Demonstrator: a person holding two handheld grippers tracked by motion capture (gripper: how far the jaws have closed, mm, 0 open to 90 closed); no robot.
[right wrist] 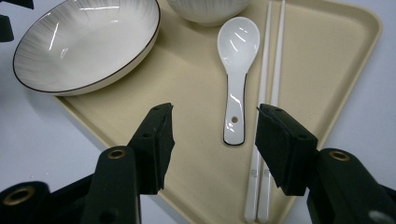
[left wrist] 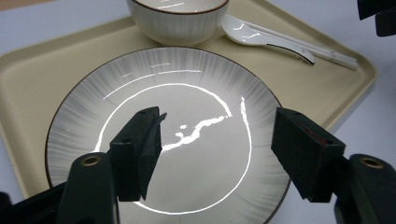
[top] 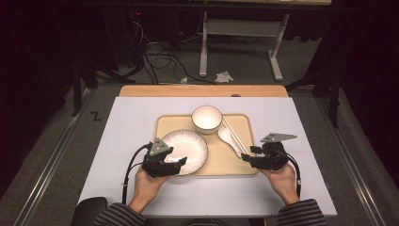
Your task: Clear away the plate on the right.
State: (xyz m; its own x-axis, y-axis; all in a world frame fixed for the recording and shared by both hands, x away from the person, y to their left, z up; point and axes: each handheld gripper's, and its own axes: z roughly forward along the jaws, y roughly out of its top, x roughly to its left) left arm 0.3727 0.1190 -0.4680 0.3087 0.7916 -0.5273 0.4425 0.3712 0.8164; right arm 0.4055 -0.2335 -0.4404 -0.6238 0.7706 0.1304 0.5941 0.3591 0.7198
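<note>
A beige tray [top: 162, 121] lies on the white table top. On its front left lies a white ribbed plate [top: 188, 145] with a dark rim, and a matching bowl [top: 207, 118] stands behind it. A white spoon [top: 229, 137] and white chopsticks [top: 236, 135] lie on the tray's right side. My left gripper [left wrist: 219, 130] hovers open over the plate [left wrist: 196, 88], nothing between its jaws. My right gripper [right wrist: 212, 135] is open above the tray's front right, over the spoon's handle [right wrist: 235, 116] and beside the chopsticks [right wrist: 273, 74], holding nothing.
The white table top [top: 127, 127] leaves free room left, right and in front of the tray. A wooden strip [top: 202, 90] borders its far edge. Beyond it are floor cables [top: 157, 59], a white desk frame [top: 203, 47] and dark surroundings.
</note>
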